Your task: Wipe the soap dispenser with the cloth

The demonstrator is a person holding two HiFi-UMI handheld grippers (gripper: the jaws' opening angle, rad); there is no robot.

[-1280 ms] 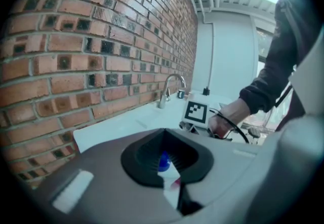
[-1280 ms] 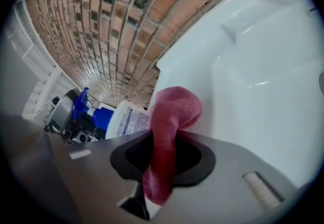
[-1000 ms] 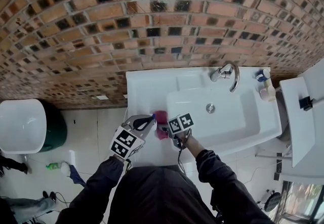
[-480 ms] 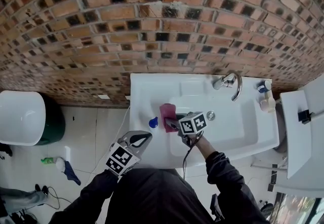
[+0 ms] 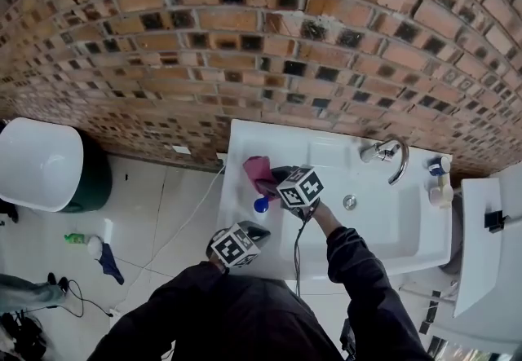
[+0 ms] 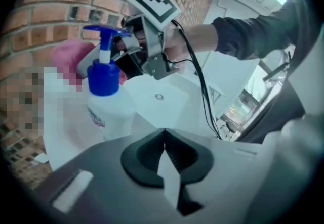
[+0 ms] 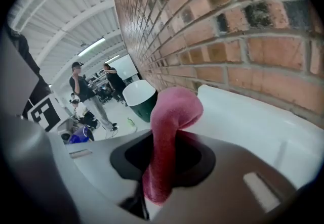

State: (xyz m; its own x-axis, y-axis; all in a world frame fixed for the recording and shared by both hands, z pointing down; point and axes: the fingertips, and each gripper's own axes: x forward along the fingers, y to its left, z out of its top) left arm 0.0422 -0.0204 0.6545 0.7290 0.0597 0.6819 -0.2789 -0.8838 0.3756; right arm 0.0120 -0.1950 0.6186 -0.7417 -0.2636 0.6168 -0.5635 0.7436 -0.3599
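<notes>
brick wall (image 5: 245, 33) behind white sink (image 5: 391, 229). r gripper (image 5: 276, 176) pinches pink cloth (image 7: 169, 117). l gripper (image 6: 163, 146) jaws together, empty, soap dispenser (image 6: 109, 104) just ahead.

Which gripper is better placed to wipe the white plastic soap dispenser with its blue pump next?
Right. The right gripper is shut on the pink cloth, beside the white, blue-pumped soap dispenser. The left gripper is shut, empty and nearer the person.

Left gripper (image 5: 253, 232) jaws pressed together, empty; right gripper (image 5: 277, 178) reaches forward, jaws clamping cloth (image 5: 258, 170).
</notes>
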